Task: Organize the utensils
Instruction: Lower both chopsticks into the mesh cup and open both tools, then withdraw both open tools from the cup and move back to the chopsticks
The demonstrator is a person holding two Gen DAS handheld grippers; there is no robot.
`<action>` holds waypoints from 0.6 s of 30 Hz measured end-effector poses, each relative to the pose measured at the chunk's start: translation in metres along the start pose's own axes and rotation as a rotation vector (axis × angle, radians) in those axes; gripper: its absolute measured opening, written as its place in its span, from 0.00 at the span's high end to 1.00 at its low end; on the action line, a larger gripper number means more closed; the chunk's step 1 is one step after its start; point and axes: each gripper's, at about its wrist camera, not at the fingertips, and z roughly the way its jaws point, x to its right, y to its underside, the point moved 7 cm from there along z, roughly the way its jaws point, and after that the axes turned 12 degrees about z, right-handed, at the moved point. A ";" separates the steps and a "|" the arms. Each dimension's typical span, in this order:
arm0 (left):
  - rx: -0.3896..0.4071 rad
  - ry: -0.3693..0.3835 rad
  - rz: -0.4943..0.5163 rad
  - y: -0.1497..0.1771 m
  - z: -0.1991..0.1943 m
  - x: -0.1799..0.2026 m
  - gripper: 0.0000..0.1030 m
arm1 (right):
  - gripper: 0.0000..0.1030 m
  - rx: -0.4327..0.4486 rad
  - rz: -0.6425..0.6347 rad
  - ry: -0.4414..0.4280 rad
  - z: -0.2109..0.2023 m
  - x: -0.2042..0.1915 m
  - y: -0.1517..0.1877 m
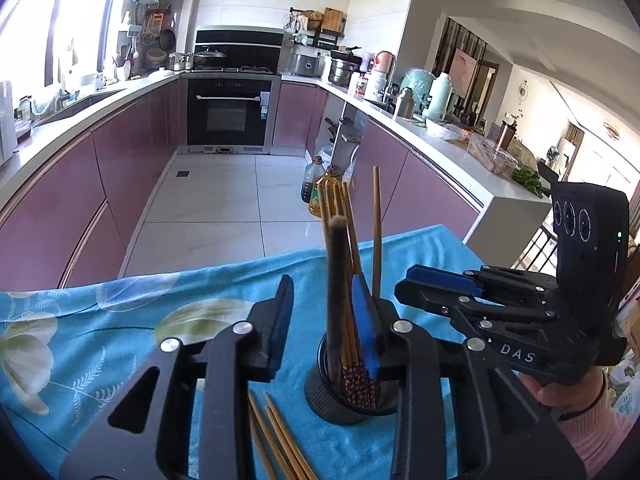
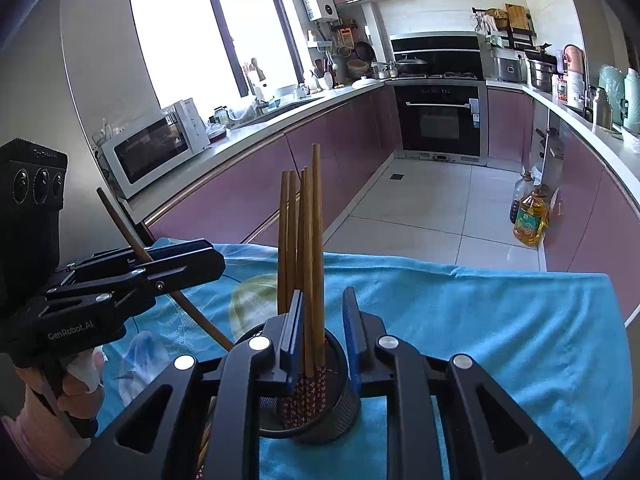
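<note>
A black mesh cup [image 2: 320, 408] stands on the blue flowered cloth [image 2: 500, 320] covering the surface, close to its near edge, and it holds a bundle of chopsticks [image 2: 308, 240] standing upright with their patterned ends down in the cup. The right hand-held gripper [image 2: 322, 340] hangs over the cup with its blue pads a little apart; the sticks rise through the gap, and its left pad lies against them, but the pads do not pinch. The left hand-held gripper [image 1: 324, 320] is also above the cup, its pads released and apart, with a dark chopstick [image 1: 335, 280] leaning up between them; in the right wrist view that dark stick slants across the left tool toward the cup's rim. More loose chopsticks [image 1: 276, 440] lie flat on the cloth by the near edge, just left of the cup. A hand [image 2: 76, 384] grips the left tool's handle.
</note>
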 end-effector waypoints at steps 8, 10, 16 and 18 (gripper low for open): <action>0.055 -0.041 -0.006 0.007 -0.022 -0.012 0.63 | 0.73 0.019 0.008 -0.025 -0.012 -0.002 0.010; 0.061 -0.042 -0.004 0.012 -0.028 -0.012 0.63 | 0.73 0.024 0.002 -0.039 -0.017 -0.004 0.013; 0.107 -0.054 0.002 0.029 -0.054 -0.012 0.56 | 0.70 0.035 -0.038 -0.095 -0.035 -0.020 0.029; 0.119 -0.057 0.005 0.034 -0.062 -0.011 0.56 | 0.68 0.032 -0.043 -0.107 -0.039 -0.023 0.034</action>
